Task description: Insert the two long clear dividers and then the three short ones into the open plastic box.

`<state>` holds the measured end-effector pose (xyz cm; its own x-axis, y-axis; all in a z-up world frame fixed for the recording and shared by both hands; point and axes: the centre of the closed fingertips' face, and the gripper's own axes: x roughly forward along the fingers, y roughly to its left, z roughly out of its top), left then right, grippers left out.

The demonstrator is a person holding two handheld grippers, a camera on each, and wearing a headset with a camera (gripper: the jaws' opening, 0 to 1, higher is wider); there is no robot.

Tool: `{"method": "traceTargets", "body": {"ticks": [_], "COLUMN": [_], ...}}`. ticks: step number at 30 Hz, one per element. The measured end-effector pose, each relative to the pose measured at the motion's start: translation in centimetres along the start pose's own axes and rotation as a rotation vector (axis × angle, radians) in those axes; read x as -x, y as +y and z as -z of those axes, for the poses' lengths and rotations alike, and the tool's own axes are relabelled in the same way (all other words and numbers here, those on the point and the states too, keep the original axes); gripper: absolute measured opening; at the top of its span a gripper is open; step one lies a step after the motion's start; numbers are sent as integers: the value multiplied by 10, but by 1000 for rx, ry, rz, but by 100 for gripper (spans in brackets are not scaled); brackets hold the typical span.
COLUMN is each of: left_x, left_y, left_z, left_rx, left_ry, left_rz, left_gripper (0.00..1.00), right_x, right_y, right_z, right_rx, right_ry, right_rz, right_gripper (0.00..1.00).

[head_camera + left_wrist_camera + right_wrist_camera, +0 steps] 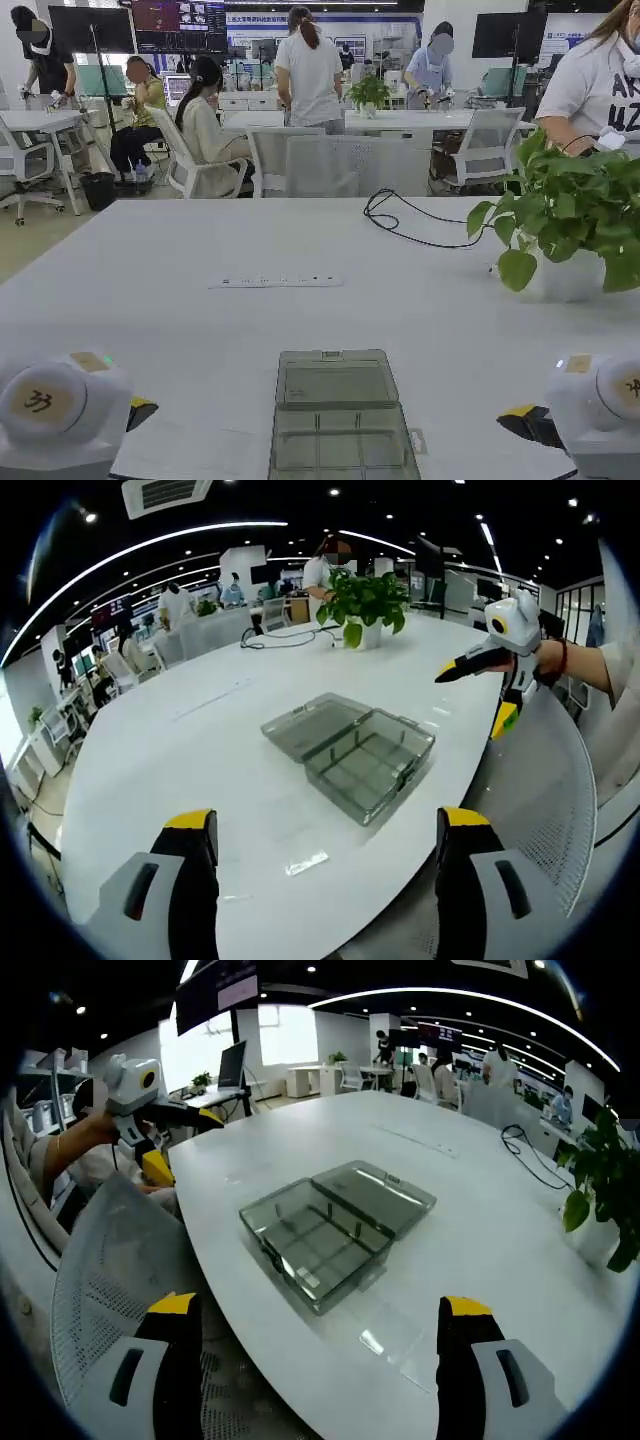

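The left gripper (325,825) and right gripper (318,1306) are hovering at the near table edge, jaws spread wide and empty. Clear dividers (385,1338) are lying flat beside the open box (340,445). A scraping jaw could be pushing them over that edge. Farther off, a power strip (275,282), a cable (400,225) and a potted plant (575,215) are blocking nothing.

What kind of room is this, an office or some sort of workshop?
Most likely a big open-plan office or lab: rows of white tables with mesh chairs, people working at them, large screens overhead, and a potted plant on the nearest table.
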<state>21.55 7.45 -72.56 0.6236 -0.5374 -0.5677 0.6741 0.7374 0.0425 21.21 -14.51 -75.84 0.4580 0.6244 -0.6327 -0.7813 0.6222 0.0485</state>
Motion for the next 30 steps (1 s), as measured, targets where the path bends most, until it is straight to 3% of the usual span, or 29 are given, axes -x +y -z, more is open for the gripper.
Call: {"method": "traceTargets", "body": {"ticks": [30], "left_x": [2], "left_y": [3], "left_z": [6], "left_rx": [-5], "left_ry": [26], "left_rz": [-11], "left_gripper": [92], "right_x": [1], "right_y": [0], "right_z": [-1], "right_rx": [32], "right_ry": [2], "right_rz": [-1], "right_gripper": [95]}}
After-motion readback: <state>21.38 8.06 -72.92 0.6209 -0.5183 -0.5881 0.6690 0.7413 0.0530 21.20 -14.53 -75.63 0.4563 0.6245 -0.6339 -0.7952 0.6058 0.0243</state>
